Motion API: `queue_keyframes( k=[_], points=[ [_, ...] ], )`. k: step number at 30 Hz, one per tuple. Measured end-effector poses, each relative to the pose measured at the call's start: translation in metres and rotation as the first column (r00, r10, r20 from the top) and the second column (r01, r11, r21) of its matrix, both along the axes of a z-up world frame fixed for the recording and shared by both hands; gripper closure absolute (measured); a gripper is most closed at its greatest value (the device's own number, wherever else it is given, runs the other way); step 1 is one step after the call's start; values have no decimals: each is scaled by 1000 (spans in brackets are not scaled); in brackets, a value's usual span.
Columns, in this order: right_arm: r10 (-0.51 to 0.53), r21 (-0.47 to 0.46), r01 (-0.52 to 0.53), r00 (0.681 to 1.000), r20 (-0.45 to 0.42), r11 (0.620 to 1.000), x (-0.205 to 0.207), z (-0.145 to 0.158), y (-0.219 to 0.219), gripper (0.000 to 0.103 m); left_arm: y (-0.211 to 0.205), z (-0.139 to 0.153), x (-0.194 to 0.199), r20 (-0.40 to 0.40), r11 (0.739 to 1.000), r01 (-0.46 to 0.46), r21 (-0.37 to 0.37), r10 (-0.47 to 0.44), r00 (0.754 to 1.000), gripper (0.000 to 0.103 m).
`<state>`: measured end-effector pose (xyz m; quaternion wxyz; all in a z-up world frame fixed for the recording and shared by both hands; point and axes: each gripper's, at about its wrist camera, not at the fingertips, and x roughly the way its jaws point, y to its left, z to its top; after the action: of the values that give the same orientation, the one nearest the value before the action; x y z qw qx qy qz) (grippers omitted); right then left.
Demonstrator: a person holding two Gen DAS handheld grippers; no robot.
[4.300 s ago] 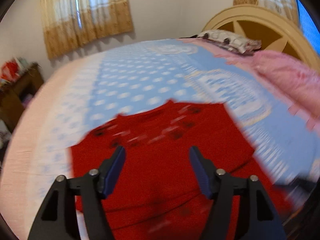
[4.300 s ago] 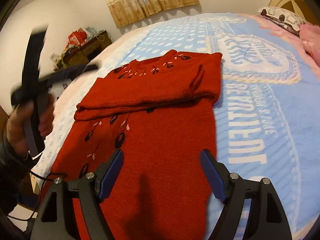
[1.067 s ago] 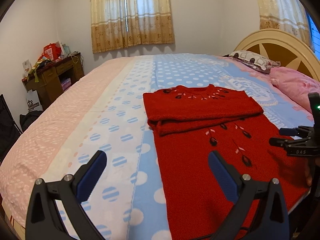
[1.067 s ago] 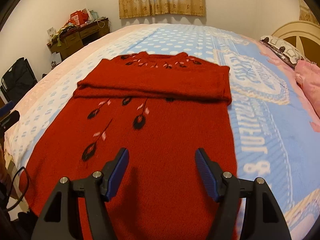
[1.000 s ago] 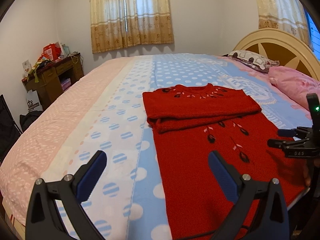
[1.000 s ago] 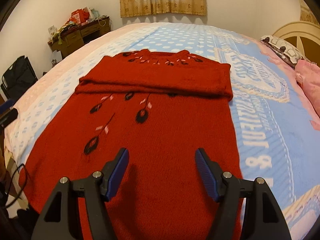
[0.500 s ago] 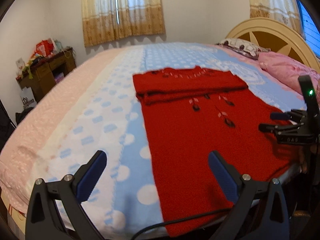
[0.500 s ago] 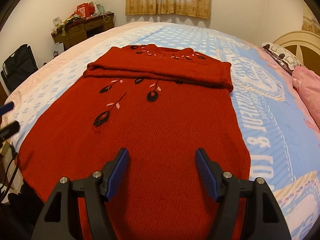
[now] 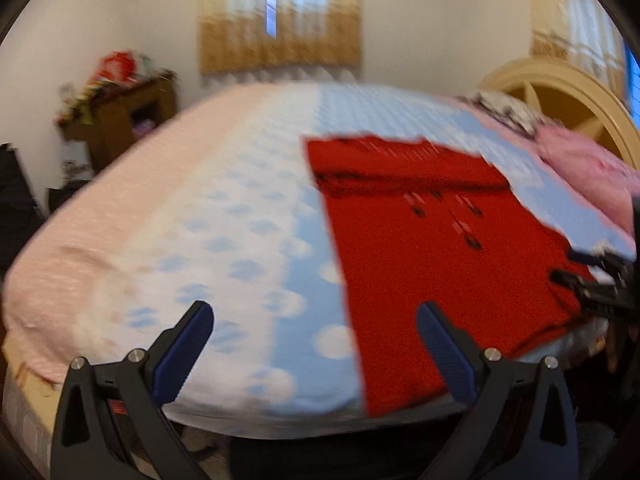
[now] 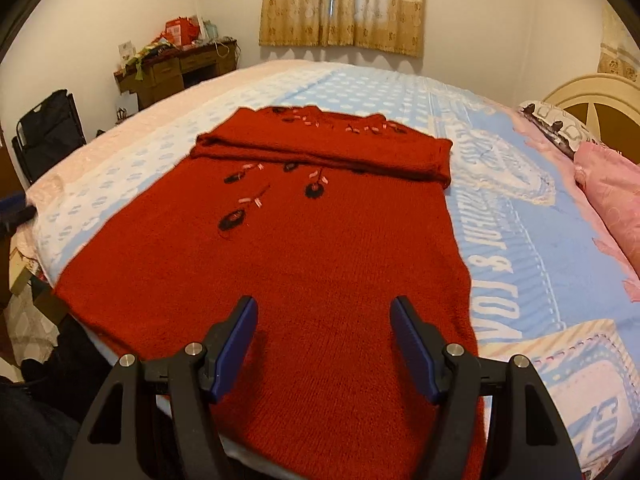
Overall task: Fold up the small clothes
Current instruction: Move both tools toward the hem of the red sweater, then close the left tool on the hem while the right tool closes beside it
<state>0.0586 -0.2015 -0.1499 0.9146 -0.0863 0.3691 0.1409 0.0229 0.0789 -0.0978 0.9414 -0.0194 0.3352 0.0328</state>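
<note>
A red knit sweater [image 10: 312,248] with dark flower embroidery lies flat on the bed, its sleeves folded across the chest in a band [image 10: 320,152] at the far end. Its hem hangs over the near bed edge. My right gripper [image 10: 323,340] is open and empty, just above the hem. My left gripper [image 9: 314,344] is open wide and empty at the bed's near edge, left of the sweater [image 9: 432,248]. The left wrist view is blurred. The right gripper shows at that view's right edge [image 9: 592,280].
The bed has a pink, white and blue dotted cover [image 9: 224,240]. A pink blanket [image 10: 612,196] and a pillow [image 10: 556,128] lie by the cream headboard [image 10: 592,96] on the right. A cluttered wooden desk [image 10: 176,64] and a black bag [image 10: 48,128] stand left.
Both grippers have pulled back toward the near bed edge, so the sweater's hem is now in view. The left gripper is moving and its view has blurred. Both stay open.
</note>
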Motion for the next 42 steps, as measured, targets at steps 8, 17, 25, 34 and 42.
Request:
queue_keyframes(
  k=[8,17,25,34,42],
  points=[
    [-53,18,53,998,29,998,-13,20,-15,34,7,20,-15,90,999,-11,46,7,996,0],
    [-183,51,186,981,-58,981,-34,5,-69,34,-20,-34,15,-118,991,115,-76,-123,985,10],
    [-194,90,206,973,-121,975,-40,-8,-82,43,-36,-58,20,-210,971,180,-156,-211,955,36],
    [-168,120,184,977,-130,976,-47,-9,-84,68,-41,-57,16,-215,969,195,-148,-224,951,36],
    [-148,173,168,981,-122,970,-47,-10,-90,89,-40,-57,16,-225,963,215,-162,-248,942,42]
  ],
)
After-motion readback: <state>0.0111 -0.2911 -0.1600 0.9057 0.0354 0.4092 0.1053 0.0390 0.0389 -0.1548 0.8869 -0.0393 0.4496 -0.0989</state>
